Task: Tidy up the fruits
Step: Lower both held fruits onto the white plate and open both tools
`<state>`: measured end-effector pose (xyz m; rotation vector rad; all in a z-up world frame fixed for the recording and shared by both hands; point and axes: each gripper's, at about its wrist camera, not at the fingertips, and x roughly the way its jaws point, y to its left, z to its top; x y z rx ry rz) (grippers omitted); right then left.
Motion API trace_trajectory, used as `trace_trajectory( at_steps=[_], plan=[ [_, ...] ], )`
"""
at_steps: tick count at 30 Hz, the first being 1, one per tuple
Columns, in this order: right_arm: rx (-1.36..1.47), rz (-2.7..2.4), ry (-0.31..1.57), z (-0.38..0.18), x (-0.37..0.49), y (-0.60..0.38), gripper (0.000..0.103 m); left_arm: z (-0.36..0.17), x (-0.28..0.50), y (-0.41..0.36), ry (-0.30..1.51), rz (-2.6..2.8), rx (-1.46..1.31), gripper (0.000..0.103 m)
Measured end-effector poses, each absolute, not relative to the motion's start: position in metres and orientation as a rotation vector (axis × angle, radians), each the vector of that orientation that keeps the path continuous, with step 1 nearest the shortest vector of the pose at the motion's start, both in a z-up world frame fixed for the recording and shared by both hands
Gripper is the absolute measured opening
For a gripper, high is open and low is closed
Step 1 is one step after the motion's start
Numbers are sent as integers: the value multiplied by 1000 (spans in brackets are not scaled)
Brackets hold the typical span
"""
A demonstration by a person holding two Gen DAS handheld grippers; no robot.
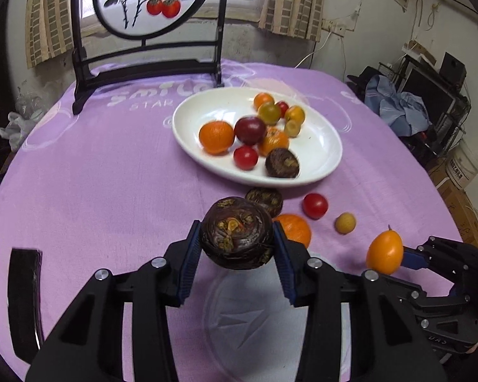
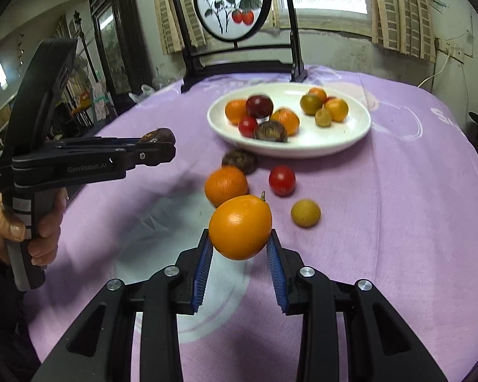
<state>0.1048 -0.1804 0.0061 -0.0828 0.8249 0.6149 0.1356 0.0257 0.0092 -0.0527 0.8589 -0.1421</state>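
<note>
My left gripper is shut on a dark brown water chestnut, held above the purple cloth short of the white plate. It also shows from the side in the right wrist view. My right gripper is shut on an orange kumquat, seen in the left wrist view too. The plate holds several fruits. On the cloth before it lie another water chestnut, an orange, a red tomato and a yellow-brown longan.
A black framed screen with a painted fruit panel stands at the table's far edge behind the plate. A black object lies at the table's near left edge. Clutter and boxes stand off the table's right side.
</note>
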Motion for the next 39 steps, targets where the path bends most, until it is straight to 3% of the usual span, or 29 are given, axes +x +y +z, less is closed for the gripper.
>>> trace_trajectory(
  at_steps=[11, 22, 24, 25, 26, 31, 33, 39],
  plan=[
    [-128, 577, 762, 36, 171, -172, 35, 22, 208, 16, 845, -131, -50, 43],
    [-137, 520, 858, 1, 246, -160, 36, -10, 275, 25, 905, -62, -62, 43],
    [-123, 517, 876, -3, 252, -158, 37, -11, 280, 27, 903, -30, -52, 54],
    [-107, 512, 868, -3, 252, -160, 40, -10, 281, 30, 904, -27, -70, 68],
    [-91, 507, 860, -1, 251, -162, 44, -9, 280, 32, 902, -30, -93, 75],
    [-49, 511, 847, 7, 237, -175, 47, 3, 268, 41, 893, -32, -150, 76],
    [-23, 523, 846, 10, 227, -183, 53, 8, 257, 43, 882, -24, -161, 80],
    [-6, 505, 866, 5, 194, -203, 54, 14, 216, 43, 863, -30, -183, 84]
  ],
)
